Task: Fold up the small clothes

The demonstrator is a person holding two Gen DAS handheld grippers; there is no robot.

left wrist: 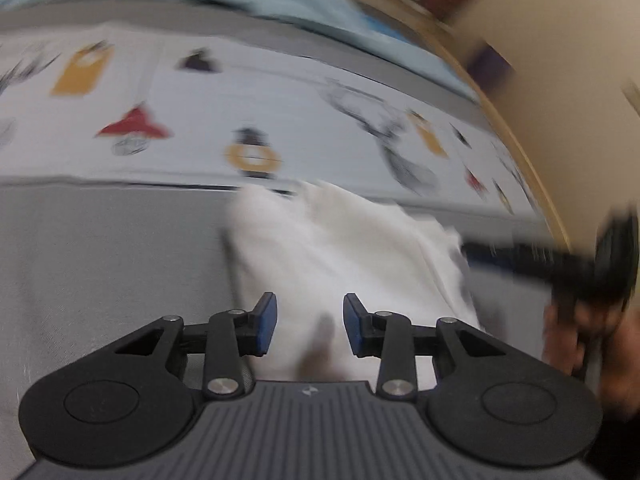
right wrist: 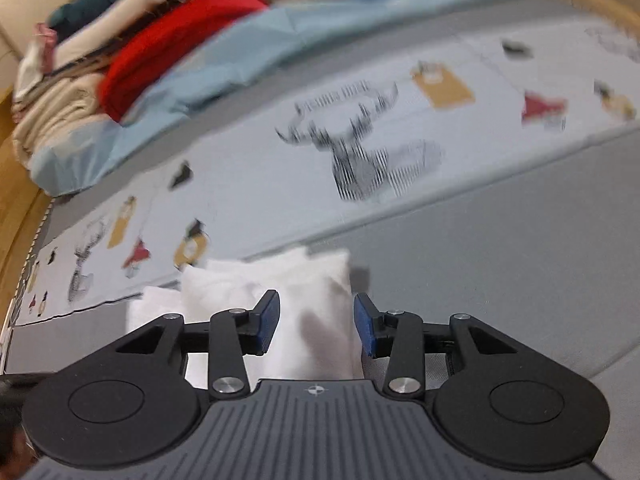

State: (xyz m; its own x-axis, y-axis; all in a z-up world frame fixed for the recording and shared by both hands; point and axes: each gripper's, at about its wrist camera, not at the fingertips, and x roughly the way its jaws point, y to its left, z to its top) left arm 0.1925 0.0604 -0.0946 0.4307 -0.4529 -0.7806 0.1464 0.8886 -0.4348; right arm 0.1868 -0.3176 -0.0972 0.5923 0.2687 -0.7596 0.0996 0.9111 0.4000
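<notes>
A small white garment (left wrist: 340, 248) lies bunched on the grey bed surface (left wrist: 100, 260); it also shows in the right wrist view (right wrist: 288, 284). My left gripper (left wrist: 310, 326) is open just above the garment's near edge, with nothing between its blue pads. My right gripper (right wrist: 316, 328) is open over the garment's right part, also empty. The right gripper and the hand holding it show blurred at the right of the left wrist view (left wrist: 560, 264). Both views are motion-blurred.
A pale sheet printed with deer heads and small figures (right wrist: 360, 152) lies beyond the garment. A light blue blanket (right wrist: 208, 68) and a pile of red, beige and dark clothes (right wrist: 132, 48) lie at the far side. A wooden bed frame edge (left wrist: 516, 148) runs on the right.
</notes>
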